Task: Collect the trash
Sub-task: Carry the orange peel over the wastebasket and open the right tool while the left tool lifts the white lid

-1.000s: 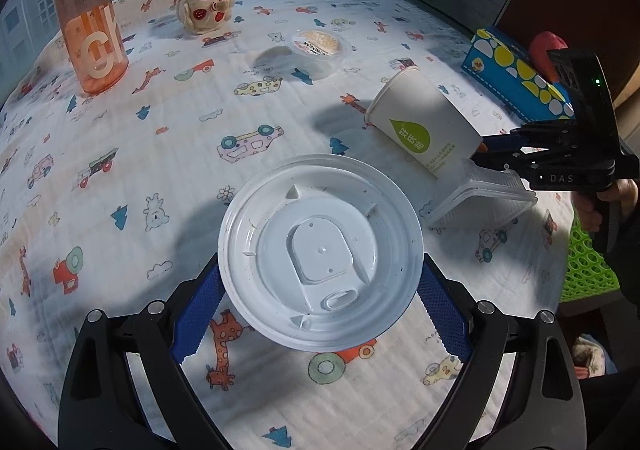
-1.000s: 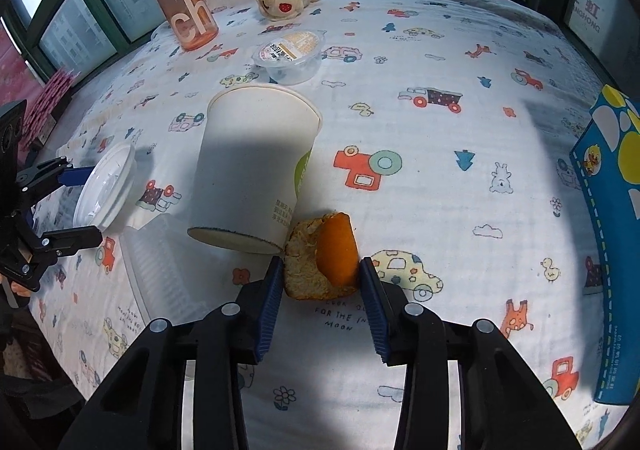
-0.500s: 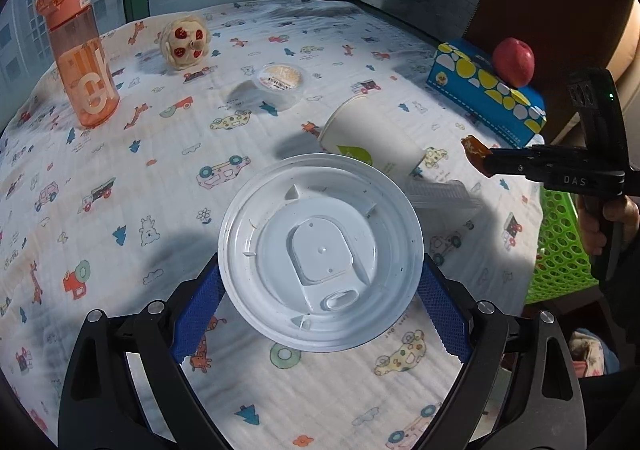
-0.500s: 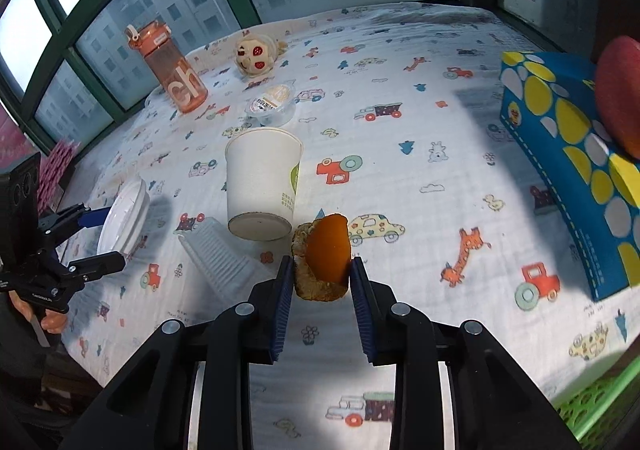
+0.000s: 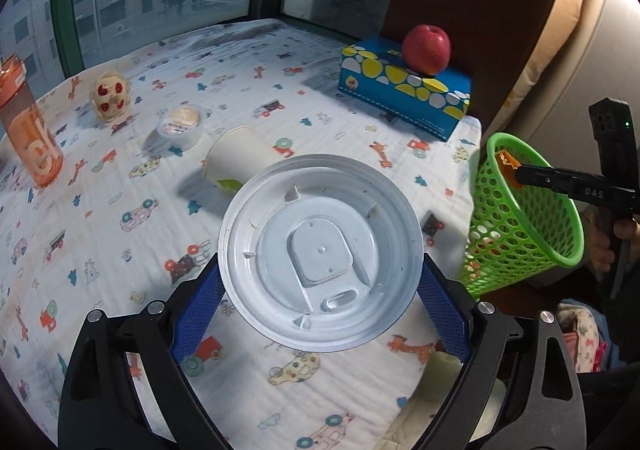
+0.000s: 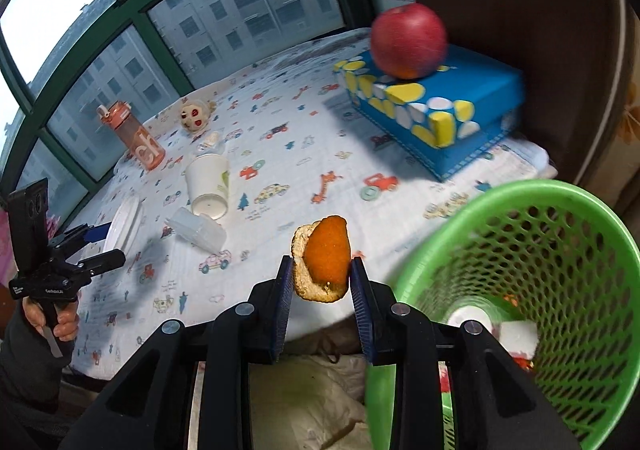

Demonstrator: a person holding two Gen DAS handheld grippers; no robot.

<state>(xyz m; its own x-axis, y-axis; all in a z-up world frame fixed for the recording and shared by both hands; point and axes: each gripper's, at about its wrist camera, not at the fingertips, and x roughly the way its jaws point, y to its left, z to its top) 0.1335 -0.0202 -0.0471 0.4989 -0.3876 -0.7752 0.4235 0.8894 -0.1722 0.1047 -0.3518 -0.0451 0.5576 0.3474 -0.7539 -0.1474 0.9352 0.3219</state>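
Observation:
My left gripper (image 5: 320, 290) is shut on a round white plastic lid (image 5: 320, 254), held up above the table. In the right wrist view my right gripper (image 6: 320, 278) is shut on a piece of orange peel (image 6: 326, 262), raised past the table's edge beside the green mesh basket (image 6: 560, 209). In the left wrist view that peel (image 5: 506, 161) hangs over the basket's rim (image 5: 532, 209). A white paper cup (image 5: 236, 159) lies on its side on the patterned cloth. A clear plastic box (image 6: 196, 230) lies near it. Some white trash sits inside the basket.
On the table stand an orange bottle (image 5: 28, 133), a small round toy (image 5: 110, 95), a sealed pudding cup (image 5: 180, 125) and a blue spotted box (image 5: 404, 89) with a red apple (image 5: 426, 49) on top. A person's hands hold both gripper handles.
The right gripper closed on the orange peel, lifted it off the cloth and carried it right to the green basket. The left gripper rose and moved right with the lid.

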